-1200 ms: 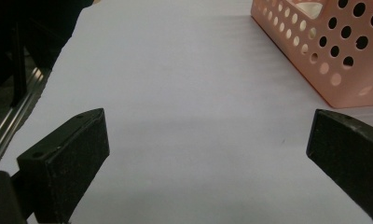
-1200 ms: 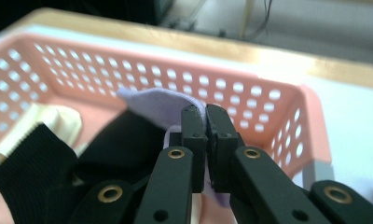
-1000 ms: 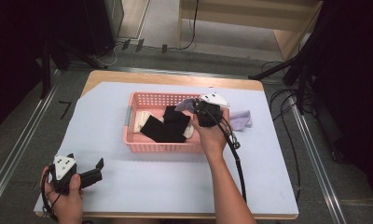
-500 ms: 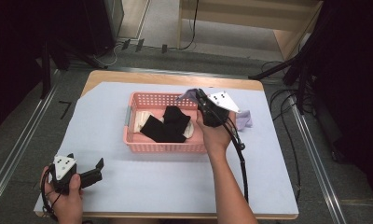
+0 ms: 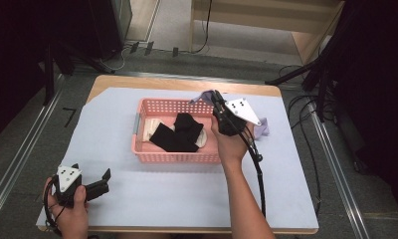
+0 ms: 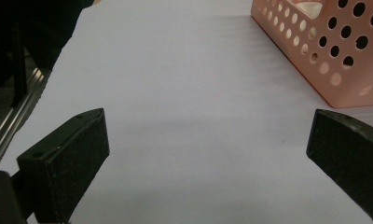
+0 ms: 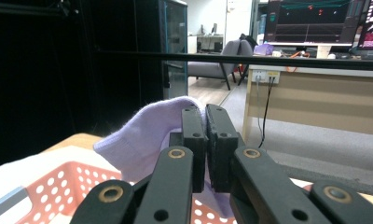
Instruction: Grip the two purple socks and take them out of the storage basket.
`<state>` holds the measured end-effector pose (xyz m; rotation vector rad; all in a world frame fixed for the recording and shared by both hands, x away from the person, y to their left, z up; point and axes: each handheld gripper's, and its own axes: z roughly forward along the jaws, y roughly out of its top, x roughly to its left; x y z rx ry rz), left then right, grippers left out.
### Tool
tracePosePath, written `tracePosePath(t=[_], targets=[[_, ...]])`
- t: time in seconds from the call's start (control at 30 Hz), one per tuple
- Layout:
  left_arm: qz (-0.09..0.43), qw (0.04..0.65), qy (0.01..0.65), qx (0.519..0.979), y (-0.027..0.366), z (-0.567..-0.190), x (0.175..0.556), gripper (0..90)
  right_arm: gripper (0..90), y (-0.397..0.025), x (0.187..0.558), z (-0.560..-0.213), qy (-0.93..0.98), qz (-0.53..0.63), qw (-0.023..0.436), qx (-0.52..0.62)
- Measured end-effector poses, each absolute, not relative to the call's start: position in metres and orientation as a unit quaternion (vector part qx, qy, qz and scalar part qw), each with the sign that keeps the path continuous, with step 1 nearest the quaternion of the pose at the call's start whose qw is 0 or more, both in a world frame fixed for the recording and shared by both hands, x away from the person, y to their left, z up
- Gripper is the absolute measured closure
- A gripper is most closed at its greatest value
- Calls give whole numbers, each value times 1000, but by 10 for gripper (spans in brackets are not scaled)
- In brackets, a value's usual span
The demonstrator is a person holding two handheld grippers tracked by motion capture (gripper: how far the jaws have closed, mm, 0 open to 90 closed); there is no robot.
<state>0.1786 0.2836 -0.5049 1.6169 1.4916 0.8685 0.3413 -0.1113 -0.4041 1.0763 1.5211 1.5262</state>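
While my right tongs [image 5: 216, 95] hang over the far right corner of the pink basket [image 5: 179, 156], their jaws are pressed together on a lilac sock [image 7: 145, 135]. In the right gripper view the sock bulges out to the left of the jaws, and the part pinched between them is hidden. From the high view only a small lilac tip [image 5: 199, 96] pokes past the tongs, so I cannot tell how much of it dangles. A second lilac piece [image 5: 261, 129] lies on the desk [image 5: 296, 179] just right of my right hand [image 5: 231, 144], half covered by the grey plate and the cable.

Inside the basket, black socks [image 5: 179, 133] lie over something white [image 5: 148, 128], whose shape I cannot make out.

My left tongs [image 5: 101, 181] rest low at the near left corner of the desk, jaws spread wide and holding nothing. In the left gripper view the basket is cut off at the upper right.
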Motion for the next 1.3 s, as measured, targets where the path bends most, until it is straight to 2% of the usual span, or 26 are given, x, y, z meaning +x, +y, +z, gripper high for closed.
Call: tracePosePath(t=[0.73,1.3], targets=[[343,379,582,632,283,-505,179,0,878,-165,338,-407,555,575,393,454],[344,377,582,633,282,-505,179,0,877,-222,337,-438,540,531,410,508]])
